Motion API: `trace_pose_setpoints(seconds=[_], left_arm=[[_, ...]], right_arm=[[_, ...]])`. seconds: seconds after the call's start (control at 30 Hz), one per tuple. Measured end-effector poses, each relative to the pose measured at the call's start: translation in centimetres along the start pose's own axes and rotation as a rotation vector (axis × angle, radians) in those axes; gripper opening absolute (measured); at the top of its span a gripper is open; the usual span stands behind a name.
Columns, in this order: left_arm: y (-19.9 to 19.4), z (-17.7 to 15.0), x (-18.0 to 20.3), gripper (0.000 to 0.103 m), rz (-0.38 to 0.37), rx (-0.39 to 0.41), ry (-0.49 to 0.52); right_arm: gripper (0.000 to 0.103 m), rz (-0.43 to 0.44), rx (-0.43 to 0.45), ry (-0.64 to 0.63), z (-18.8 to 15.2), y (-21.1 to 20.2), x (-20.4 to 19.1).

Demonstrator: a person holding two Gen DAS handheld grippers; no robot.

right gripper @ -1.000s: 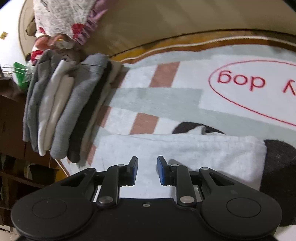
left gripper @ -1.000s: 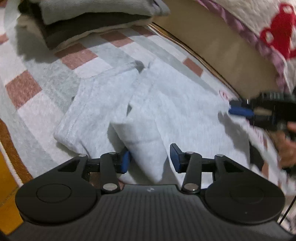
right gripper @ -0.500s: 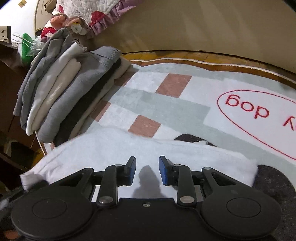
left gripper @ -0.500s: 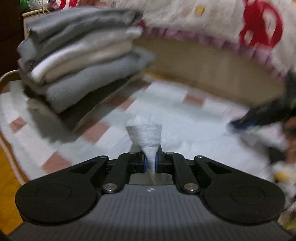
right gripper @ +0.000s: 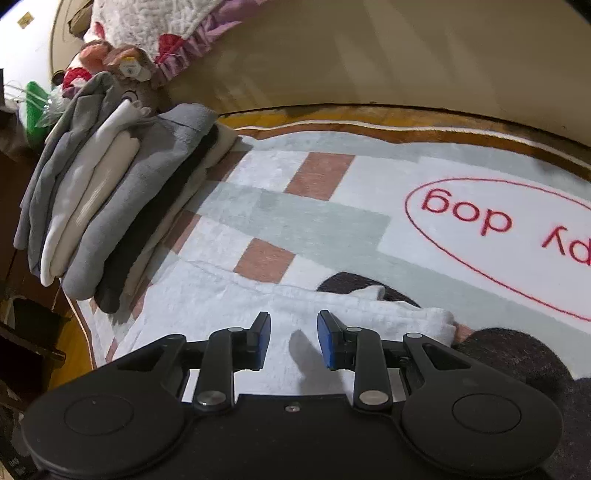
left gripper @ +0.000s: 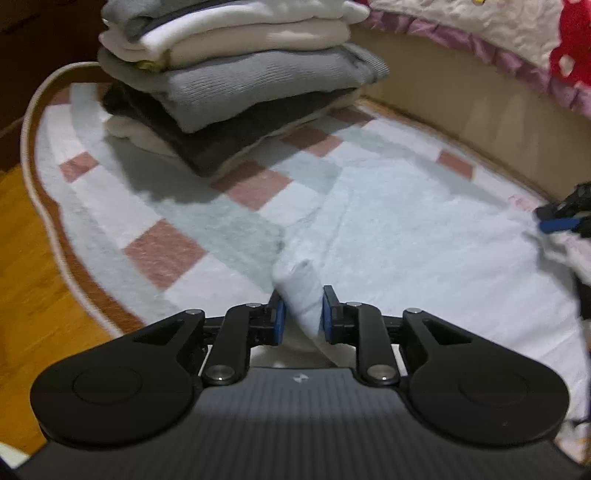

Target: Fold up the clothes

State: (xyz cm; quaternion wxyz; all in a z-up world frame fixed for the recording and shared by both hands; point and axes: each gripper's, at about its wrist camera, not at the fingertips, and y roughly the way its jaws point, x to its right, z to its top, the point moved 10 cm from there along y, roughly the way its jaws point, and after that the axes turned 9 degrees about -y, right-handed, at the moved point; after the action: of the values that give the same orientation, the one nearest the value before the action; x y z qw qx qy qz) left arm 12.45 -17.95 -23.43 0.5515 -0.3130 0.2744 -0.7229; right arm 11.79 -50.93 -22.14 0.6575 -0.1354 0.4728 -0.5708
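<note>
Right now your left gripper (left gripper: 300, 314) has a bunched fold of the light grey garment (left gripper: 406, 258) between its blue pads (left gripper: 279, 318); jaws partly apart, cloth filling the gap, so I can't tell if it's truly clamped. Your right gripper (right gripper: 292, 341) hangs with jaws apart over the same garment (right gripper: 221, 306), nothing between them. Garment lies spread on the checked rug (right gripper: 325, 206), near side. Stack of folded clothes (left gripper: 236, 74) sits far left on the rug. Bed quilt (left gripper: 480, 22) far right.
</note>
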Motion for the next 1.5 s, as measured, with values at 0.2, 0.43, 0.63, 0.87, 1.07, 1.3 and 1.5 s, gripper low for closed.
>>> trace_pose_setpoints(seconds=[0.2,0.43,0.63,0.87,1.07,1.3,1.5], left_arm=[[-2.1,1.1,-1.2,0.032,0.007,0.070,-0.032],[-1.6,-0.9,2.6,0.053,-0.196,-0.041,0.042],[-0.2,-4.0,2.2,0.053,-0.077,-0.123,0.129],[-4.2,-3.0,6.6,0.052,-0.274,-0.056,0.134],[-6.0,-5.5,15.4,0.053,-0.547,-0.105,0.273],[-4.4,-10.4,22.4,0.053,-0.639,-0.218,0.437],[-3.4,-12.6,22.2,0.009,-0.547,-0.247,0.451]], right_arm=[[0.034,-0.008,-0.010,0.020,0.1,-0.5,0.8],[0.048,-0.056,0.001,0.106,0.4,-3.9,4.5],[0.054,-0.076,-0.013,0.137,-0.4,-4.9,5.4],[0.059,-0.082,-0.087,0.132,-1.8,-3.5,5.7],[0.060,-0.088,-0.165,0.145,-3.2,-1.6,6.1],[0.067,-0.079,-0.200,0.106,-4.4,-0.4,5.2],[0.015,-0.019,-0.106,0.102,-3.2,-0.7,5.0]])
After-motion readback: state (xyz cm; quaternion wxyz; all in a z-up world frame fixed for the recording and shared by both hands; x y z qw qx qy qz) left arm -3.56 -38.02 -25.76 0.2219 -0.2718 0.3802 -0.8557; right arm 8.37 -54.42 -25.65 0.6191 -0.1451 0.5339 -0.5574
